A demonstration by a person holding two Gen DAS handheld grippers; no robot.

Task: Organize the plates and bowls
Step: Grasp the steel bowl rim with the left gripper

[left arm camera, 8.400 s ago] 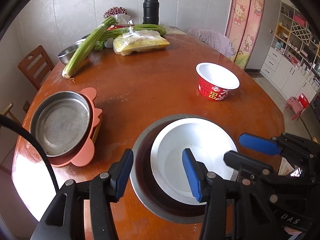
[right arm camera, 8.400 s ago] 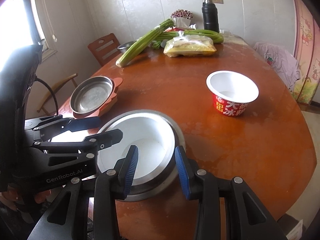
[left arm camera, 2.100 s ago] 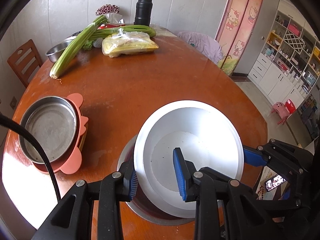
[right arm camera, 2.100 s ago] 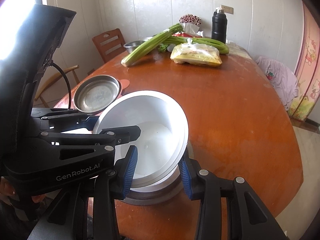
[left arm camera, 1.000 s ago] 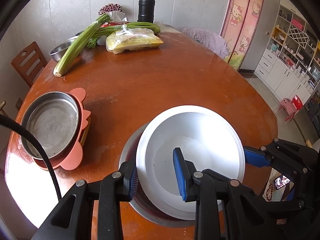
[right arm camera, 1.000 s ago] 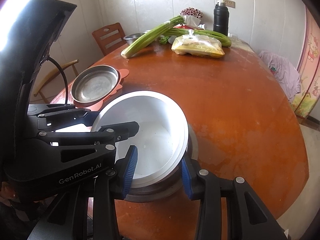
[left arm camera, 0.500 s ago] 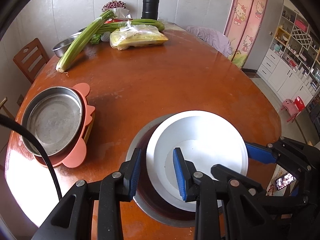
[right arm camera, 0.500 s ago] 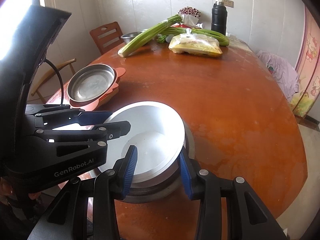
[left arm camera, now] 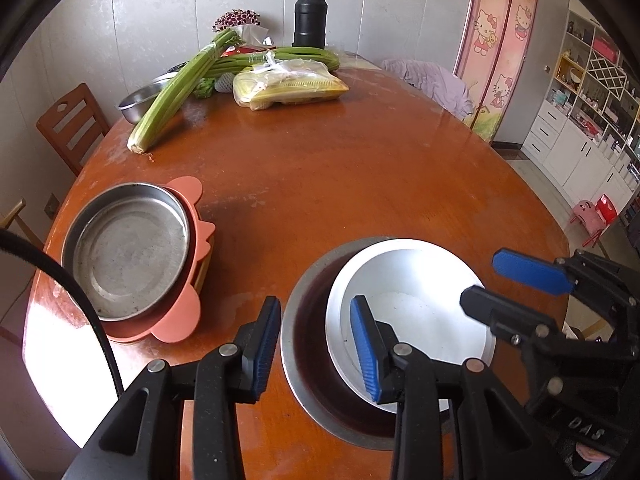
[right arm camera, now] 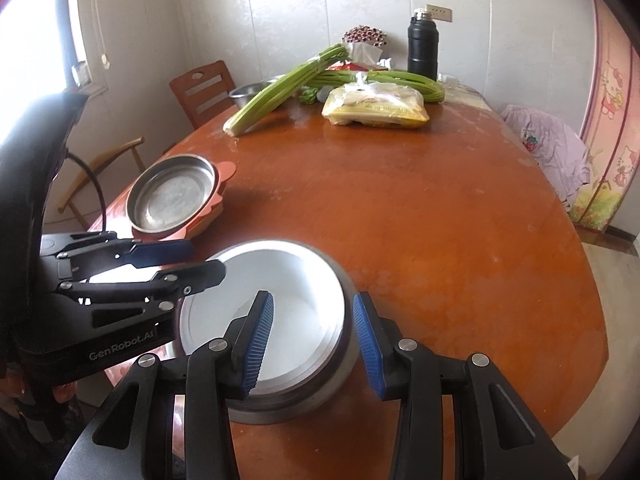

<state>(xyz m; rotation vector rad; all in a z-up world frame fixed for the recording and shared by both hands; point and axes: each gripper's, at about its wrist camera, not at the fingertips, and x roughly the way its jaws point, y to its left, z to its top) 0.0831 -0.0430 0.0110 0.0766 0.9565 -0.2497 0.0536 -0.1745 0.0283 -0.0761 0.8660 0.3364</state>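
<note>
Polished orange-brown surface fills both views, and near its front edge the white bowl sits nested inside the wider steel bowl, pushed toward that bowl's right side. The left hand-held gripper has just been easing apart: its blue pads straddle the near-left rims of both bowls, one pad outside the steel wall, the other inside the white bowl, neither pressing on anything. Over to the right hand-held gripper — spread as well, one pad down in the white bowl, the other clear outside the steel one. Off to the left, a steel plate rests on a pink tray. Celery lies at the far end.
</note>
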